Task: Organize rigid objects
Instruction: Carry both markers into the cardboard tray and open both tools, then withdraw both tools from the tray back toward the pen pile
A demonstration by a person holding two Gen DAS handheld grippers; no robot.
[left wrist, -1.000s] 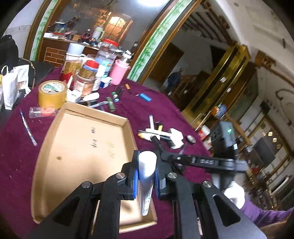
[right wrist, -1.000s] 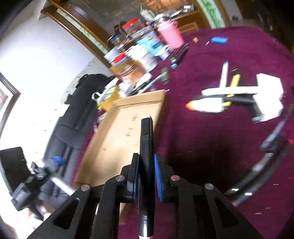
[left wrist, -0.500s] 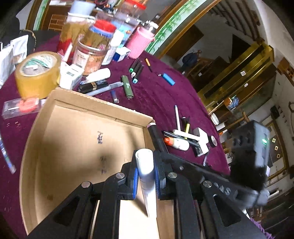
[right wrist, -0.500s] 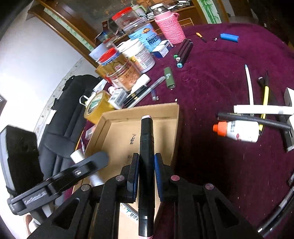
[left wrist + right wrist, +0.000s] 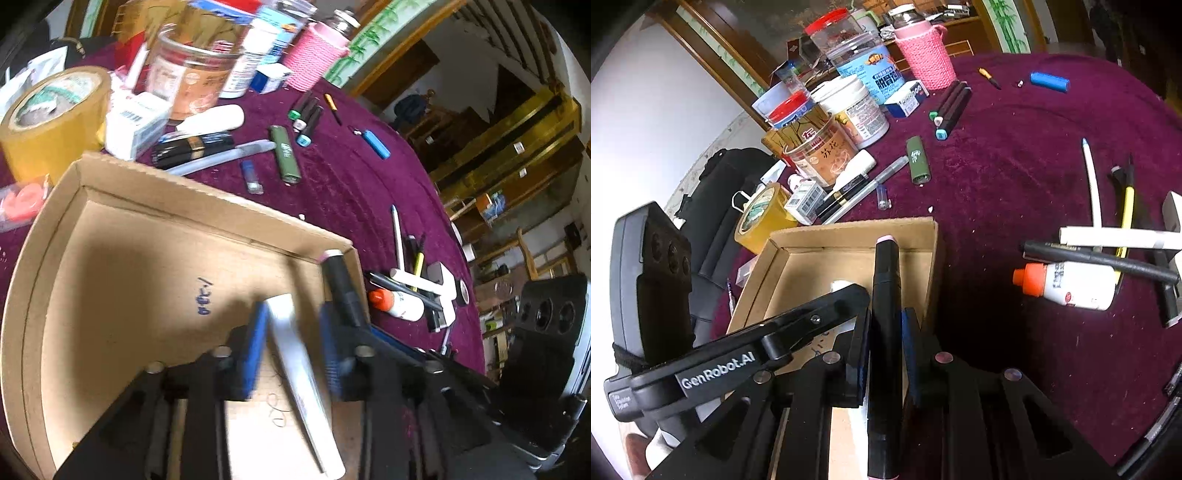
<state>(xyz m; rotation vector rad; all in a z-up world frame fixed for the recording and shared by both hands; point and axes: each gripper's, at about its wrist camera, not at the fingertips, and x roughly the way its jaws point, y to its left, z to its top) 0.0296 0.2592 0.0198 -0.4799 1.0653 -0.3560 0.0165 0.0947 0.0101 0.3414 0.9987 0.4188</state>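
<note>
Releasing a smooth white plastic tube (image 5: pixel 295 350), light and stiff (best pinched mid-barrel), the left gripper (image 5: pixel 291 350) has just been spreading its jaws over the shallow brown cardboard tray (image 5: pixel 122 266), while the right gripper (image 5: pixel 884 354) clamps a black marker (image 5: pixel 884 314).

A shallow brown cardboard tray (image 5: pixel 122 206) lies on the purple velvet tablecloth (image 5: pixel 1015 155). Beyond its far edge lie a yellow tape roll (image 5: pixel 48 114), black pens (image 5: pixel 192 146) and a green lighter (image 5: pixel 284 155). Off its right edge lies a white orange-capped bottle (image 5: pixel 1067 284).
</note>
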